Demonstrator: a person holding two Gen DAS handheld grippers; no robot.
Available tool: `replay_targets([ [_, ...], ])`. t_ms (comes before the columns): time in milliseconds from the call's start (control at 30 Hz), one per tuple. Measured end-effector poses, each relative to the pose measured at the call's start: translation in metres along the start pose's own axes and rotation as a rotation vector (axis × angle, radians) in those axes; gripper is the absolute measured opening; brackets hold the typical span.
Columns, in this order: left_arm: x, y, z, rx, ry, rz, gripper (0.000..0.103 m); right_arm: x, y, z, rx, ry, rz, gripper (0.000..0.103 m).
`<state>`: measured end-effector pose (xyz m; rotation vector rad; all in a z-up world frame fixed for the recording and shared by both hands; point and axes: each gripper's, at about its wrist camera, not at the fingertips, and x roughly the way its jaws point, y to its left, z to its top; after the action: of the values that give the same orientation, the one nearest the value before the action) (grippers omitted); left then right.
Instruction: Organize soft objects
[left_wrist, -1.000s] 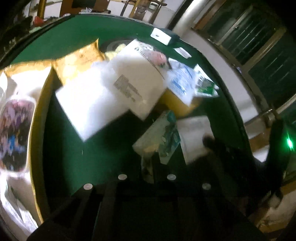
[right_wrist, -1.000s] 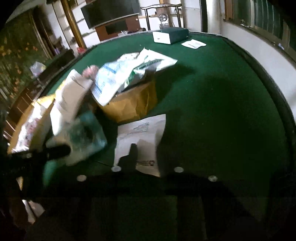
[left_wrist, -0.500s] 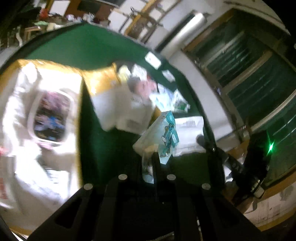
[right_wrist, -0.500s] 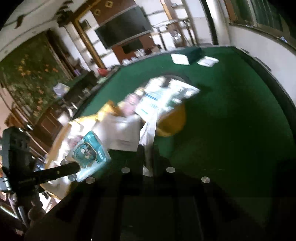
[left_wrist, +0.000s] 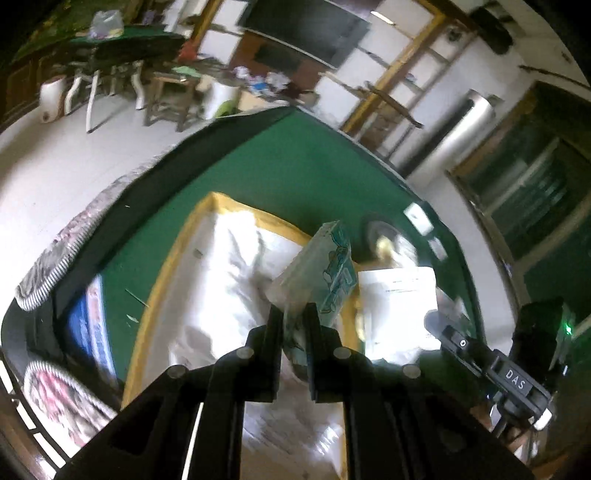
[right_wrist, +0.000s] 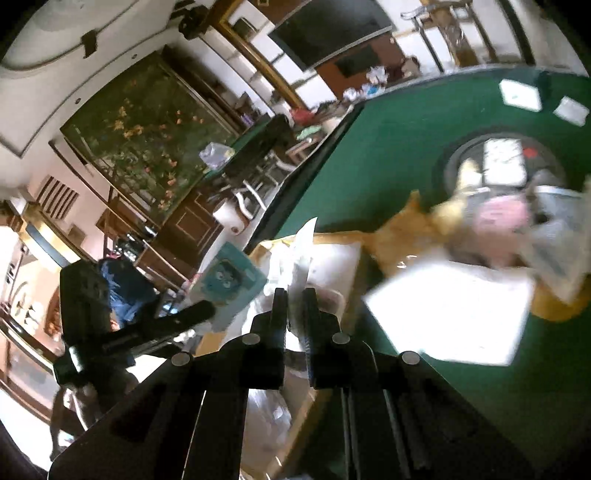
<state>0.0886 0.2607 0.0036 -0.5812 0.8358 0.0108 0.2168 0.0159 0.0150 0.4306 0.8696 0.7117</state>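
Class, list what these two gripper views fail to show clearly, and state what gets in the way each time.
- Left wrist view: the print on the teal packet is too blurred to read; the left gripper covers its lower end.
- Right wrist view: the white packet in the right gripper shows edge-on, face unseen.
- Right wrist view: the heap on the green table is smeared by motion blur.

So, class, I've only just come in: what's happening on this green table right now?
A person is sorting soft packets with two handheld grippers. The left gripper is shut on a teal cartoon packet, held up above a yellow-edged box lined with white plastic. The right gripper pinches a thin white packet edge-on, also near that box. More packets lie in a blurred pile further along the green table. Nothing has been let go yet.
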Motion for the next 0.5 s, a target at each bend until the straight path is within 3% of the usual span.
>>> replay_targets([
  [300,0.045,0.037,0.011,-0.046,0.091,0.049,0.01,0.082,-0.007,0.005,0.063,0.088,-0.025,0.01],
  [433,0.041,0.028,0.012,0.016,0.011,0.121,0.016,0.091,-0.006,0.006,0.045,0.067,-0.083,0.017],
  [467,0.04,0.024,0.012,0.033,-0.011,0.141,0.019,0.092,-0.006,0.005,0.043,0.06,-0.094,0.021],
  [500,0.039,0.021,0.012,0.044,-0.013,0.15,0.028,0.093,-0.006,0.005,0.037,0.061,-0.09,0.029],
])
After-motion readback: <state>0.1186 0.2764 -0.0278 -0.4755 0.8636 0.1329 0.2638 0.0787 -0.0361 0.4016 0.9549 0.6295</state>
